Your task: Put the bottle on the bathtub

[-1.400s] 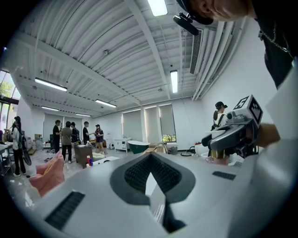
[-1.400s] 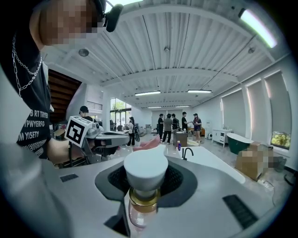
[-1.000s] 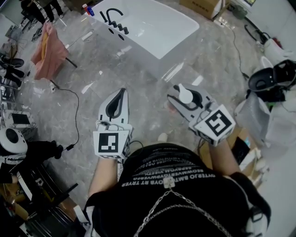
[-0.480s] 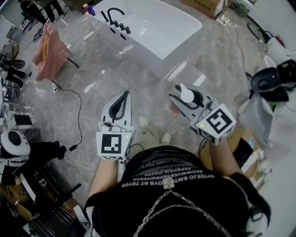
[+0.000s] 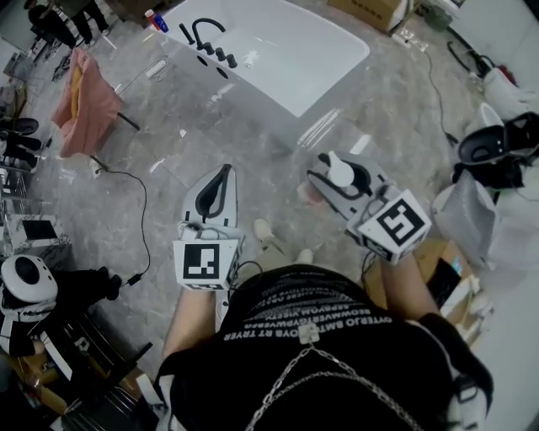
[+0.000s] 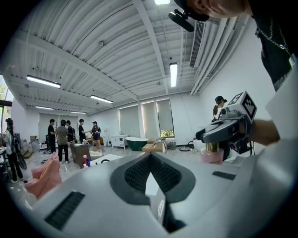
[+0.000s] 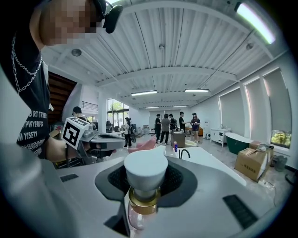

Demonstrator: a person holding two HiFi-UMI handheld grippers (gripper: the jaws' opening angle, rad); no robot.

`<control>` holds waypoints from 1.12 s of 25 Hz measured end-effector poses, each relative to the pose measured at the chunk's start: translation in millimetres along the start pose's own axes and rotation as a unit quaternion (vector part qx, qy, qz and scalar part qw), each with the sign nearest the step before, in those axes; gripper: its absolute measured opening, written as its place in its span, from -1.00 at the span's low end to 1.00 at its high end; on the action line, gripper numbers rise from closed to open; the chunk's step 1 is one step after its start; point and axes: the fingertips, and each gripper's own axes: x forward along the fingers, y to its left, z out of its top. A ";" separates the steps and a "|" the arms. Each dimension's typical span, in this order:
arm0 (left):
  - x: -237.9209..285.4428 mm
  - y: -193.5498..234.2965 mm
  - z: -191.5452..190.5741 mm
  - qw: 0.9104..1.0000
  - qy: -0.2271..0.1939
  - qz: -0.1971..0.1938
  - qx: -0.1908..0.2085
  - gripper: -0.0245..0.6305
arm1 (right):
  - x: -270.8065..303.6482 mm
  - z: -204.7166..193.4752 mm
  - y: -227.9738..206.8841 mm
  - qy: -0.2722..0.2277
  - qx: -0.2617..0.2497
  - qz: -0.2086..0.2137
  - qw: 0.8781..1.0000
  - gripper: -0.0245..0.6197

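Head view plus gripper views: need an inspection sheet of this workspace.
Surface: grey marble floor, glossy; no table.
Job's things: pink bottle with white cap and gold collar in the right gripper; white bathtub ahead, apart from it.
Clutter: pink cloth hanging at left; cardboard box; black tap on the bathtub.
Grippers: left gripper jaws together, empty; right gripper shut on the bottle.
Cables: black cable on the floor at left; second black cable at right.
Surroundings: people standing beyond; green bathtub.
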 end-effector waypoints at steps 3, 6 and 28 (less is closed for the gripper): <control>19.7 16.0 10.5 1.000 -0.011 -0.006 -0.002 -0.92 | 18.4 5.7 -11.5 0.009 -0.004 -0.002 1.000 -0.55; 35.9 28.8 18.2 1.000 -0.017 -0.016 0.008 -0.92 | 34.2 10.6 -22.1 0.008 -0.001 -0.009 1.000 -0.55; 74.9 147.7 9.9 0.999 -0.027 -0.022 0.020 -0.92 | 149.4 40.1 -42.0 0.011 -0.008 -0.018 1.000 -0.55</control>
